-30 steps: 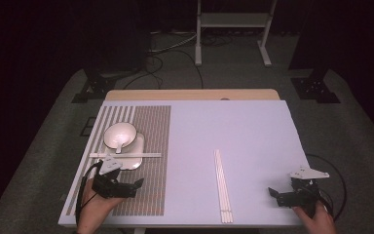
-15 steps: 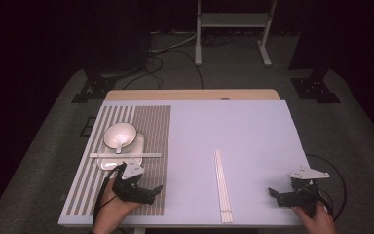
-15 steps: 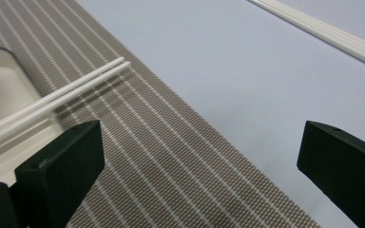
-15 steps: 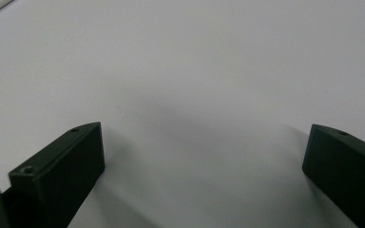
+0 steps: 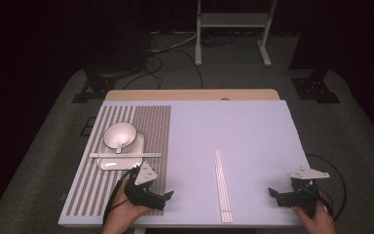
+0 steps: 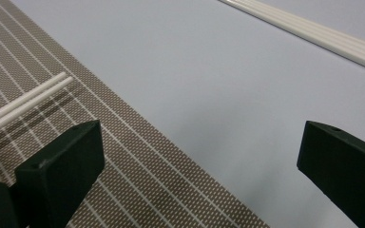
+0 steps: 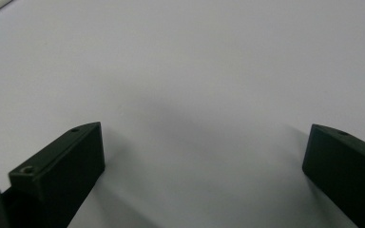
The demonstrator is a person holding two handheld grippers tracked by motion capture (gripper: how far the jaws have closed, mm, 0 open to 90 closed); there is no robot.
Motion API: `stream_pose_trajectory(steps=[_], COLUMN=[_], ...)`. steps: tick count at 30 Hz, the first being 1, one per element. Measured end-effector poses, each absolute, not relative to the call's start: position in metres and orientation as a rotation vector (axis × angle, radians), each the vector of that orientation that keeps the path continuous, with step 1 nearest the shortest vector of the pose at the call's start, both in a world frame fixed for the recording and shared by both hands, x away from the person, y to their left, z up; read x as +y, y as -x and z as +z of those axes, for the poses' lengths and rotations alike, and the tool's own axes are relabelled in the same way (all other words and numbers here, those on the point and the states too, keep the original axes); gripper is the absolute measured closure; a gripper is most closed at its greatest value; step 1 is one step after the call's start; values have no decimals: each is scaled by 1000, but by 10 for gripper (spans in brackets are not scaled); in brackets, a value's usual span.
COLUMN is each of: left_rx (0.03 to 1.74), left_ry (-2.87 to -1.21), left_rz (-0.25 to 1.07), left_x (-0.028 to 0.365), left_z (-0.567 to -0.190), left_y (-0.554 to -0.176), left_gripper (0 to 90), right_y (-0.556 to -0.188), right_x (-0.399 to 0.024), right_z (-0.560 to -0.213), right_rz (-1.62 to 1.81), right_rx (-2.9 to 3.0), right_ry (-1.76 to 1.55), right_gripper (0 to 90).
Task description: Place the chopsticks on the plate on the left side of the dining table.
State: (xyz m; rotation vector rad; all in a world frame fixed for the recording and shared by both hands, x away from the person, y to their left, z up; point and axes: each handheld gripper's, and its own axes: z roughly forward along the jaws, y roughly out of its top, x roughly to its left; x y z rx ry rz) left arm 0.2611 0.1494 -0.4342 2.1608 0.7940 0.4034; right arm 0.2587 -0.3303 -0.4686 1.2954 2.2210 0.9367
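Now, starting at the left of the worktop (image 5: 253, 126), I see a striped placemat (image 5: 146, 122) carrying a white plate (image 5: 108, 164) with a bowl (image 5: 120, 134) on it, a spoon (image 5: 120, 144) resting in the bowl. One pair of white chopsticks (image 5: 124, 155) lies across the near part of the plate, running left to right. My left gripper (image 5: 164, 197) sits just near of that setting, over the mat's right edge, and it points to the right. Its fingers (image 6: 64, 164) stand wide apart and hold nothing.

Right of it, on the bare worktop, lies a bundle of chopsticks (image 5: 223, 185). Its long axis runs near to far, so it lies crosswise to the line of my left gripper. In the left gripper view the same bundle (image 6: 309, 33) crosses the upper right corner, well ahead of the open fingers.

Farther right, my right gripper (image 5: 274, 194) rests near the worktop's near right corner and points left toward the bundle. Its fingers (image 7: 66, 164) are also spread wide and empty, with plain worktop between them.

I judge the two grippers about equally far from the bundle, one on each side. Either one would meet it side-on, so the fingers would need to turn to close across the thin sticks rather than along them.
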Motion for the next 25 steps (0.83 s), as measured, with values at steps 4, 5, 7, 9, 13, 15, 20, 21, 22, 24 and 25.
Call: stream_pose_trajectory(steps=[4, 5, 7, 9, 13, 15, 20, 21, 22, 24, 25], left_rx=[769, 765, 758, 752, 742, 738, 729, 729, 725, 729, 729], left_ry=[-2182, -2185, -2200, -2204, -2224, -2230, -2265, -2265, -2270, -2260, -2260], left_rz=[398, 399, 395, 387, 376, 375, 354, 354, 346, 340, 340], left_x=[143, 142, 139, 137, 133, 132, 128, 128, 127, 127, 127], left_z=[-439, -440, -443, -445, -450, -452, -461, -461, -463, -464, -464], left_y=[-261, -261, -262, -262, -262, -263, -264, -264, -263, -264, -264], left_gripper=[9, 9, 9, 9, 8, 9, 8, 8, 8, 0, 0], right_y=[-259, -259, -259, -259, -259, -259, -259, -259, -259, -259, -259], right_x=[-330, -330, -330, -330, -330, -330, -330, -330, -330, -330, -330], right_z=[-469, -469, -469, -469, -469, -469, -469, -469, -469, -469, -469], right_rz=[937, 937, 937, 937, 937, 937, 937, 937, 937, 937, 937], right_rx=[2221, 2221, 2221, 2221, 2221, 2221, 2221, 2221, 2221, 2221, 2221], right_ry=[-1295, -1296, -1295, -1295, -1296, -1296, -1296, -1296, -1296, -1296, -1296], right_gripper=[0, 0, 0, 0, 0, 0, 0, 0, 0, 0, 0])
